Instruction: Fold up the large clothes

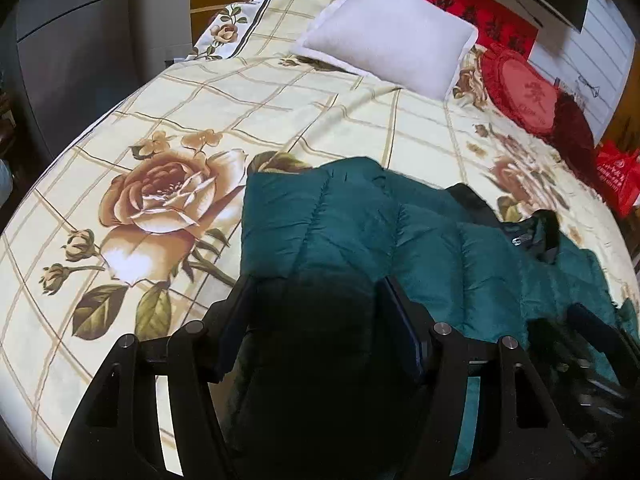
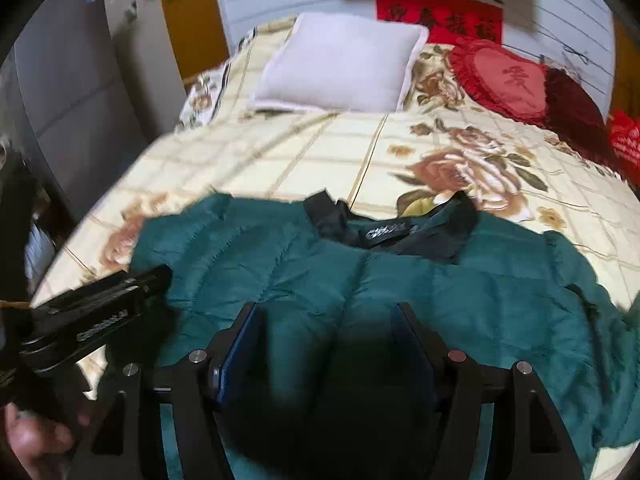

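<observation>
Right wrist view: red banner (image 2: 439,16) on the wall behind the bed carries dark characters, too blurred to read. Heart-shaped red cushion (image 2: 502,80) has one stitched character at its middle, also unreadable. Small label (image 2: 386,234) inside the jacket's black collar (image 2: 400,236) shows pale print, not legible.

Green quilted jacket (image 2: 360,276) lies spread across the near part of the bed, collar pointing toward the white pillow (image 2: 340,64). Right gripper (image 2: 328,320) hangs over the jacket's middle, jaws spread, quilted fabric showing in the gap between them; pads not pressing on it. Left gripper (image 2: 160,276) enters from the left edge of this view, its tip at the jacket's left side, a hand (image 2: 28,440) visible beneath it.

Left wrist view: left gripper (image 1: 316,296) jaws spread, a dark shaded fold of the jacket (image 1: 360,220) between the fingers; whether the pads touch it, cannot tell.

Flowered bedspread (image 1: 160,120) lies bare between jacket and pillow and out to the left of the jacket. Bed's left edge drops toward grey cabinets (image 1: 72,60).
</observation>
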`<state>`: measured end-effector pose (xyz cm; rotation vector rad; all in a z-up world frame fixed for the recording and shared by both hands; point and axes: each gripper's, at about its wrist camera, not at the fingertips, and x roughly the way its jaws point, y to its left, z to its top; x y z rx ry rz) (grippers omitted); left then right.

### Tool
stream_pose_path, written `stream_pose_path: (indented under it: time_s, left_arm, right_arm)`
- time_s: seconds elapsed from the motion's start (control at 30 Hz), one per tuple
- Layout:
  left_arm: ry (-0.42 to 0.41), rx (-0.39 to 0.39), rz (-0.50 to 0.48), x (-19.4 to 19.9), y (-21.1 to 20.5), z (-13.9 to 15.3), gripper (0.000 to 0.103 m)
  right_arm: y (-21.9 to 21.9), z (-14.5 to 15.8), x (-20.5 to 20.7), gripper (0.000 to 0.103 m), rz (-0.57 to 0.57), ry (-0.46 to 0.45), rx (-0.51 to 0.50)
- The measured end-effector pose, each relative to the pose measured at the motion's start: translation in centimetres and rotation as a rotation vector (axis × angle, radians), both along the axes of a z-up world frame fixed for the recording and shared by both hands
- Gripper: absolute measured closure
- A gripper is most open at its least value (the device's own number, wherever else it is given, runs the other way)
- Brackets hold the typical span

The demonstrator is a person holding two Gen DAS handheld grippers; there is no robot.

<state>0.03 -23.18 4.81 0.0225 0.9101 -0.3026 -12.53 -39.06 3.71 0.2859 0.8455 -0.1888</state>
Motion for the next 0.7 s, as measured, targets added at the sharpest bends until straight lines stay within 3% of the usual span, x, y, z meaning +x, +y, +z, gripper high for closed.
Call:
stream_pose_path:
  time_s: [0.1,0.33,0.53,0.7]
  left_arm:
    - [-0.006,0.014,-0.005,0.2,-0.3,-0.7,0.039]
    - [0.015,0.014,0.014,0.7,-0.4,-2.0,0.028]
    - [0.025,-0.017,0.033,0.7,0.0,-2.4,0.023]
    - [0.005,-0.005,0.036,0.6,0.0,-2.5,0.023]
  right_arm:
    - [0.5,-1.7,1.3,0.037,0.016,0.028,-0.077]
    - [-0.3,-2.4,2.1,0.037,-0.001,0.072,-0.065]
    - [-1.8,0.6,-3.6,0.037,-0.005,0.014,0.001]
    - [-3.4,-0.8,-6.8,0.037,-0.044,0.066,0.005]
